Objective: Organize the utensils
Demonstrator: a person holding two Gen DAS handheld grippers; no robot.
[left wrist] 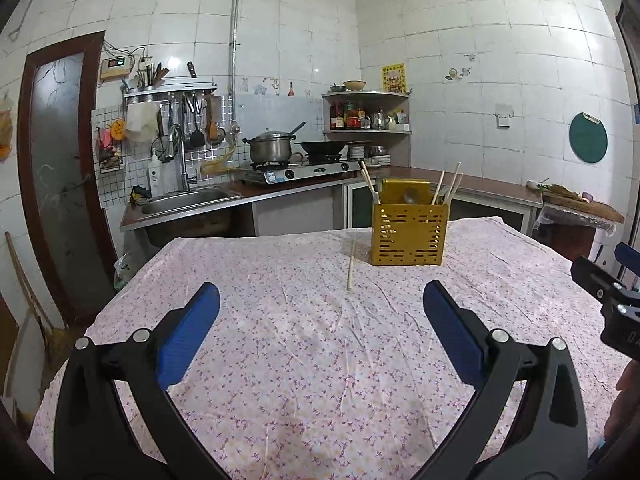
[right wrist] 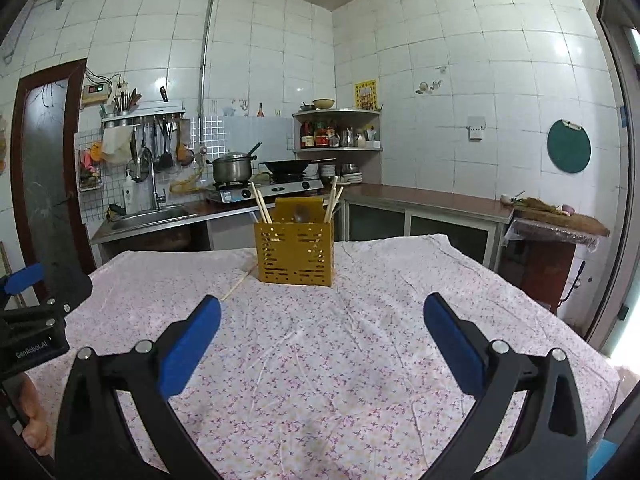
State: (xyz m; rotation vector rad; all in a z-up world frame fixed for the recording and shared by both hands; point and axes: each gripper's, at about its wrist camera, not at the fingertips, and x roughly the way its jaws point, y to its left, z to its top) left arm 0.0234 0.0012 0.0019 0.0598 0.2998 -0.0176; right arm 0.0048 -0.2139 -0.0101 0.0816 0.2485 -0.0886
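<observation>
Left wrist view: we see the left gripper (left wrist: 321, 300) with its blue pads spread wide and nothing between them, hovering above the table (left wrist: 280, 360), which is covered in a flowered cloth. A single loose chopstick (left wrist: 351, 266) lies flat on the cloth ahead of the gripper, its far end near the lower left corner of the yellow holder (left wrist: 408, 234); we cannot tell whether they touch. The holder stands upright toward the far side of the table and already carries several chopsticks (left wrist: 451, 186) leaning against its left and right sides, plus a spoon (left wrist: 410, 196) in the middle. The right gripper's body shows at the right edge. Right wrist view: we see the right gripper (right wrist: 322, 304) likewise wide open and empty, above the cloth. The holder (right wrist: 295, 254) sits straight ahead, and the loose chopstick (right wrist: 239, 282) lies to its left, angled away from its lower corner toward the gripper's left pad. The left gripper's body shows at the left edge.
</observation>
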